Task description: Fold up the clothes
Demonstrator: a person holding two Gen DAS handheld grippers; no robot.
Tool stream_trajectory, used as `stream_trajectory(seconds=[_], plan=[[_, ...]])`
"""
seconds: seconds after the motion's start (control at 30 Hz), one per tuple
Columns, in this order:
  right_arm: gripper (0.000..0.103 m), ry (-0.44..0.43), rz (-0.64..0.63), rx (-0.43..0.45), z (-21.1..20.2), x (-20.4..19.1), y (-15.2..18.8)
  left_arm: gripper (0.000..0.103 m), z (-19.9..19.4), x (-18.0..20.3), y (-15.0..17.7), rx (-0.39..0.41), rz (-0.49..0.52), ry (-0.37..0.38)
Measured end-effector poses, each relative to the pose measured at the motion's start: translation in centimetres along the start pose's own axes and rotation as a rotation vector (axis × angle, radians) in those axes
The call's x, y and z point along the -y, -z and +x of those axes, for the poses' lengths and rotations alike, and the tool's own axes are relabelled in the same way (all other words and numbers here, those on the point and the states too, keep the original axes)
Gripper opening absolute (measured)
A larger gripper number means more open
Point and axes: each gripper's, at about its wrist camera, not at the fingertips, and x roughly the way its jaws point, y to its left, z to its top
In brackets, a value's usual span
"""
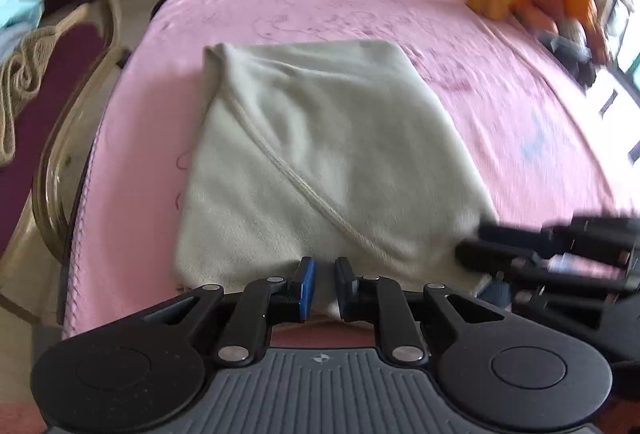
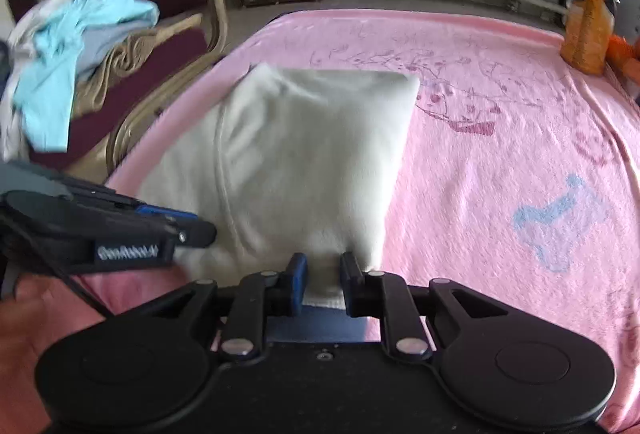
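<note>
Pink blanket (image 1: 480,106) spread over the counter. Folded cream garment (image 1: 320,138) lying on its left half. Left gripper (image 1: 324,284) and right gripper (image 2: 323,280) at the near hem, jaws each pinching cream fabric.

The folded garment (image 1: 320,154) looked like soft, matt cream fleece with a short nap, a corded seam running from 11 to 5 o'clock across it. Under it the pink blanket (image 1: 500,106) was a fuzzy, matt plush, stitched along its edge at 8 o'clock. The left gripper (image 1: 324,284) was matt black plastic with bright metal rivets, blue pads and a ribbed grey body; the right gripper (image 2: 323,280) looked the same. At 9 o'clock in the left view the chair frame (image 1: 60,154) appeared glossy, with matt maroon upholstery. The heap of clothes (image 2: 72,62) at 10 o'clock in the right view was thin, smooth cloth.
</note>
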Motion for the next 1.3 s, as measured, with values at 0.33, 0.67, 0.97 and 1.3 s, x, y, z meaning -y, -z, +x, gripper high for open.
stream_trajectory(seconds=[0.33, 0.67, 0.97, 1.3], plan=[[0.018, -0.016, 0.061, -0.074, -2.7, 1.6, 2.1, 0.016, -2.8, -2.1, 2.6, -0.022, -0.134, 0.084], [0.018, -0.113, 0.227, 0.059, -4.5, 3.6, 1.3, 0.016, -4.2, -4.3, 1.6, 0.102, -0.239, -0.061], [0.017, -0.229, 0.182, 0.026, -1.8, 1.2, 0.5, 0.018, -1.5, -2.7, 1.6, -0.009, -0.145, -0.066], [0.017, -0.228, 0.145, -0.049, -1.4, 1.0, 1.0, 0.019, -2.9, -4.6, 1.5, 0.02, -0.233, -0.007]])
